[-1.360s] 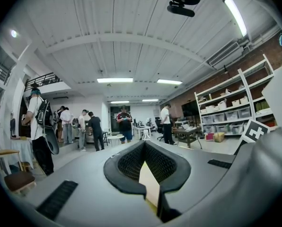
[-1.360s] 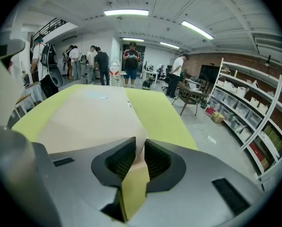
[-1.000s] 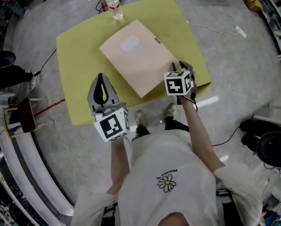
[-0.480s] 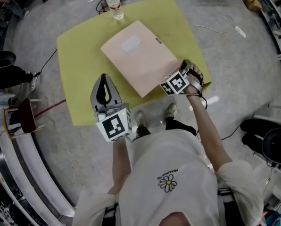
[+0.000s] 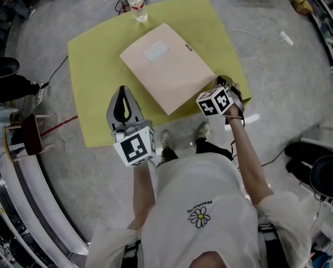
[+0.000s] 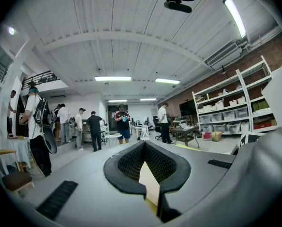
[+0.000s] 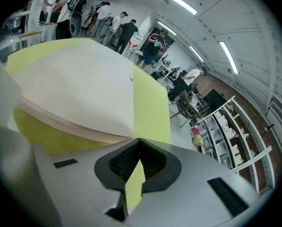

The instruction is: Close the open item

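Note:
A beige folder (image 5: 166,66) lies flat and closed on the yellow-green table (image 5: 94,60). In the right gripper view the folder (image 7: 79,89) fills the left half, and its stacked page edges end at a corner just in front of the jaws. My right gripper (image 5: 222,82) hovers at the table's near right edge, beside that corner. It (image 7: 140,141) is shut with nothing between the jaws; only table (image 7: 150,103) shows through the gap. My left gripper (image 5: 122,91) hangs over the table's near left part, clear of the folder. In its own view it (image 6: 145,143) is shut and holds nothing.
A water bottle (image 5: 136,5) stands at the table's far edge. A brown stool (image 5: 31,135) and a black seat (image 5: 1,68) stand on the floor at the left, and cables (image 5: 261,32) run across it at the far right. Shelves (image 6: 231,108) and several people (image 6: 91,129) stand farther off.
My right gripper has come off the folder's near right corner and shifted a little right toward the table edge. The left gripper has barely moved.

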`<action>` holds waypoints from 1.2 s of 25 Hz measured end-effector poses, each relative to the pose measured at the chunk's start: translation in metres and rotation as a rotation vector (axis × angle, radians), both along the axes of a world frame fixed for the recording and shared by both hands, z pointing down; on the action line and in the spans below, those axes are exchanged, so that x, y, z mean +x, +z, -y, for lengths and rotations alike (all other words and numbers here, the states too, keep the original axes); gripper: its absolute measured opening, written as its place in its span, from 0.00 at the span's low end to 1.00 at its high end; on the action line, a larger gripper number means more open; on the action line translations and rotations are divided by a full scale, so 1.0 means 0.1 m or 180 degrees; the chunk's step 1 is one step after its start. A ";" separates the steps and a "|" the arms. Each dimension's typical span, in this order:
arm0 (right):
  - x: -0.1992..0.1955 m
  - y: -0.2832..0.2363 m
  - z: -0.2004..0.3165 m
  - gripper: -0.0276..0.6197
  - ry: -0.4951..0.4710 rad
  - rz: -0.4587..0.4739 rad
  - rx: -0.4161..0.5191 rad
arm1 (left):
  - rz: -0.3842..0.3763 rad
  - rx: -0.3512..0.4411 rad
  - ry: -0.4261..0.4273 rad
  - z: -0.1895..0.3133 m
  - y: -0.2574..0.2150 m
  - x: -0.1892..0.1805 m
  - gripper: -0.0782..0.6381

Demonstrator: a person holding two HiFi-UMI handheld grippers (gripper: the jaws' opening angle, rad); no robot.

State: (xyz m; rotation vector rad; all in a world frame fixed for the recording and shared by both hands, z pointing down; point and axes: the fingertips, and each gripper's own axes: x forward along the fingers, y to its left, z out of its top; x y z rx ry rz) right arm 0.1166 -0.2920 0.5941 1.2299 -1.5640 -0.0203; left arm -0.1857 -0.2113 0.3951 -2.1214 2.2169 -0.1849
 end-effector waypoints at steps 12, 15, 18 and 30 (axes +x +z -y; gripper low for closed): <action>0.01 -0.69 0.23 0.06 0.0099 0.0510 0.0505 | -0.0006 0.0141 0.0091 0.07 -0.22 0.08 0.13; 0.01 -1.04 0.31 0.06 0.0123 0.0727 0.0779 | -0.0009 0.0194 0.0144 0.09 -0.31 0.14 0.13; -0.01 -1.40 0.36 0.06 0.0126 0.0973 0.1047 | -0.0019 0.0235 0.0189 0.12 -0.40 0.18 0.13; -0.35 -2.53 0.16 0.06 -0.0209 0.2908 0.1818 | 0.0078 0.0569 0.0193 0.02 -0.99 0.27 0.13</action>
